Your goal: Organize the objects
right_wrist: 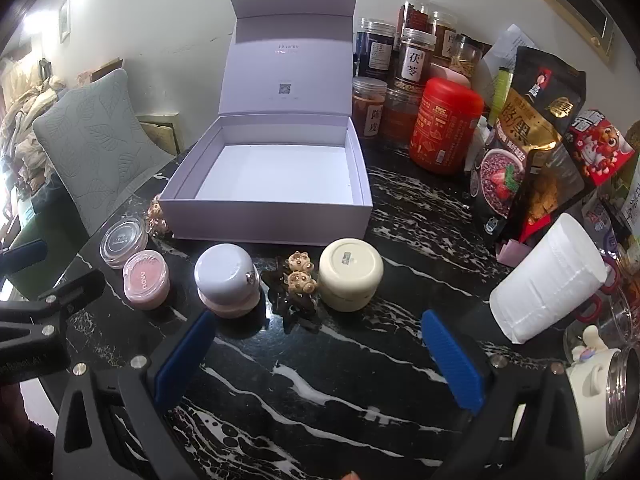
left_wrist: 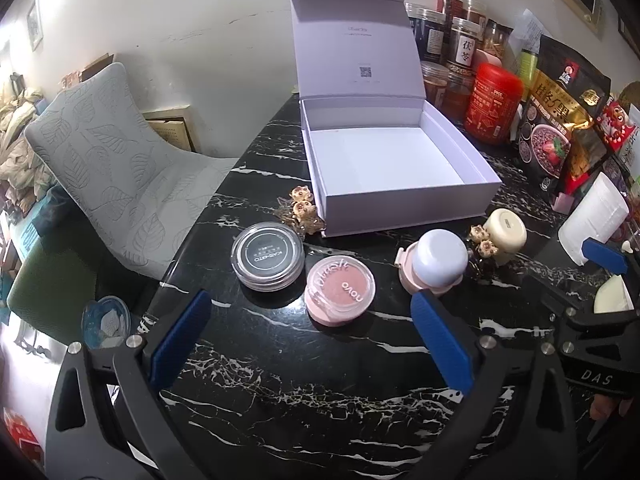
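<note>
Nearest me, my left gripper (left_wrist: 316, 328) and right gripper (right_wrist: 320, 344) both gape wide, empty, above the black white-veined marble tabletop (left_wrist: 300, 400). Beyond: round pink blush pot (left_wrist: 340, 294), black-lidded clear jar (left_wrist: 268, 258), lavender-capped pink jar (right_wrist: 228, 280), cream ceramic jar (right_wrist: 351, 274). Farthest: open white cardboard box (right_wrist: 264, 216), lid upright.

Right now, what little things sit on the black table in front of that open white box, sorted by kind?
Round cosmetic pots: 4 (black-lidded, pink blush, lilac-topped, cream)
Bear hair clips: 2 ()
Total: 6, none yet inside the box.
</note>
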Demonstrator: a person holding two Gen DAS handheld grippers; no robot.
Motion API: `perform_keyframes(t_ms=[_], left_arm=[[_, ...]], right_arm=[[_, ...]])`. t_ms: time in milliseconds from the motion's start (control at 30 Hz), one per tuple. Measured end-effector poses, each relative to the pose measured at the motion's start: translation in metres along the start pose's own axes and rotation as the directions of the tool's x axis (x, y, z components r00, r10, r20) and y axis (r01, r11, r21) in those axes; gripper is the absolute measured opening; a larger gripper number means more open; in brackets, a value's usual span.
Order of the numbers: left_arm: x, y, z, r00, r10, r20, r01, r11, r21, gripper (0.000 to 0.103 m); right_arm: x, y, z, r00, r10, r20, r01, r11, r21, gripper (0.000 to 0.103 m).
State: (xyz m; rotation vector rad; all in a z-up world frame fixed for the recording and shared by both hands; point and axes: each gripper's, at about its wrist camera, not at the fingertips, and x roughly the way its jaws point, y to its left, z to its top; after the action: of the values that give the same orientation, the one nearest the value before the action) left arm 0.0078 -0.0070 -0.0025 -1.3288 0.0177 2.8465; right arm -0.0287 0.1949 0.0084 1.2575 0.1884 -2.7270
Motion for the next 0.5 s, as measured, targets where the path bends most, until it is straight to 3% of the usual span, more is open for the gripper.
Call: perform_keyframes(t_ms=[500], left_arm=[[-0.0011, 0.0029, -0.0017, 1.000, -0.002, -0.020, 0.001, 1.000, -0.007, 0.101]], right_arm=[[-0.0040, 0.0053, -0.0012, 1.000, 0.004, 0.003, -0.004, 1.000, -0.013, 0.103]])
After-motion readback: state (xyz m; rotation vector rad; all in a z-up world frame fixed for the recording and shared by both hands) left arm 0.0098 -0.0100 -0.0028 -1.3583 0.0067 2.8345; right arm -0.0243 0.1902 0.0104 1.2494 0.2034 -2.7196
